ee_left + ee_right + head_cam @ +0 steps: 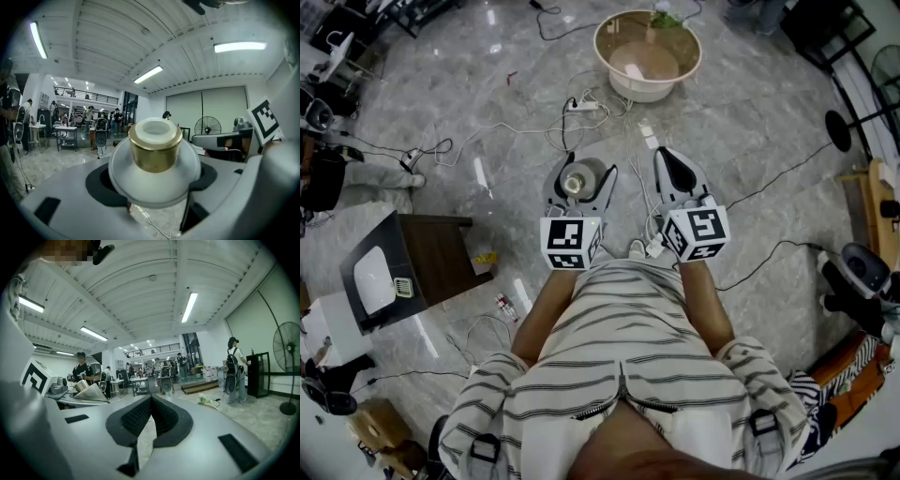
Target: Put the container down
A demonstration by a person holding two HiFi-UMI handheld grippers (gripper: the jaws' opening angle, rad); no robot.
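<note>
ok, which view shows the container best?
Left gripper view: the container, a white body with a gold neck, sits large and centred, gripped between the jaws of the left gripper. The head view shows only its top from above, small. The right gripper view catches it small, at the left edge.

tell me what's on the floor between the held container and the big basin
In the head view, a white power strip and loose cables lie between the container and the basin.
</note>
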